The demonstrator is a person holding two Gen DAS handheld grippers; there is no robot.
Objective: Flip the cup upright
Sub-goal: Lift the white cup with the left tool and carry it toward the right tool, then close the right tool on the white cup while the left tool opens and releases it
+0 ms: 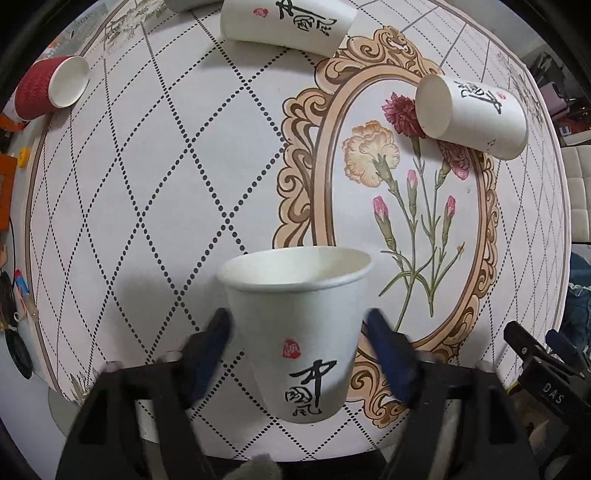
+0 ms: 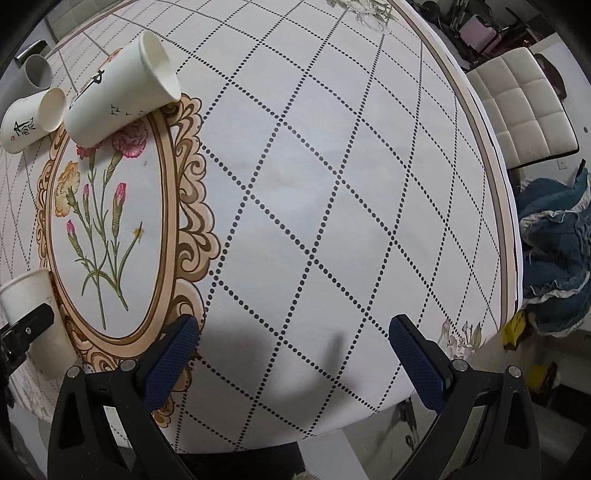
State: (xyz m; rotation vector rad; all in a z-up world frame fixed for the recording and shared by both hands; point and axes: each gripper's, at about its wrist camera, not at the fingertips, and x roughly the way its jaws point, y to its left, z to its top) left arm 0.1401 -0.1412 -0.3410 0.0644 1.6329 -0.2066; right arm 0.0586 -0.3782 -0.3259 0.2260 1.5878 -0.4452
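Left gripper clamps upright white cup, calligraphy, red seal | right gripper agape, empty | "DAS" on clamp

On the round table, an upright paper cup stands near the front edge, between the fingers of the left gripper, its mouth facing up. Beyond it, inside the oval flower frame printed on the cloth, a second cup lies on its side at the frame's far right. A third cup lies on its side at the far edge, and a ribbed cup lies tipped at far left. The right gripper hangs over bare cloth to the right of the frame, well apart from every cup.
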